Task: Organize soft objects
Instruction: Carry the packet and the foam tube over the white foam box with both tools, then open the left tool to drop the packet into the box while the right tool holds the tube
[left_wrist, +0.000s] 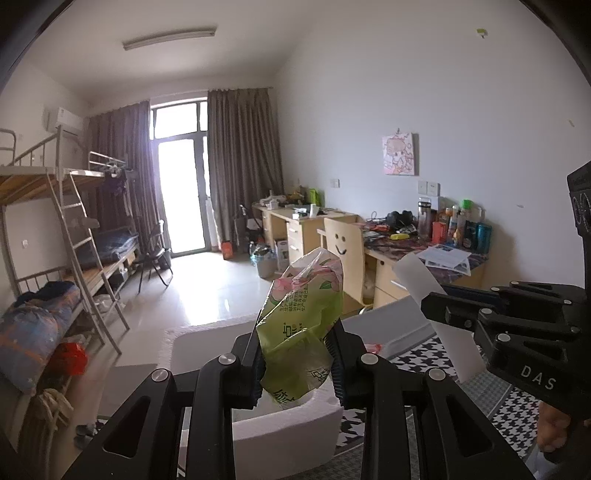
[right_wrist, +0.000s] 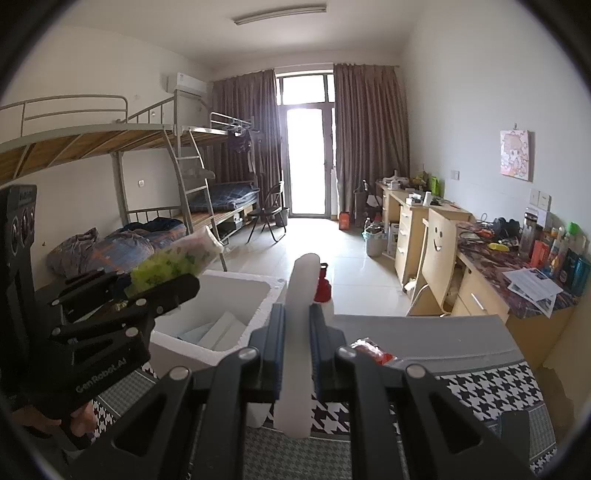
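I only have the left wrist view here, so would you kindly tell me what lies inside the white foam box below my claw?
Observer: The right wrist view shows flat white foam pieces lying inside the white foam box.
Operator: Thank you. Is anything standing behind that box?
Observer: Yes, a white bottle with a red cap stands just beyond its far right corner.
Operator: And how does the right claw hold the white foam strip?
Observer: The right claw is shut on the translucent white foam strip partway along, with both ends sticking out.
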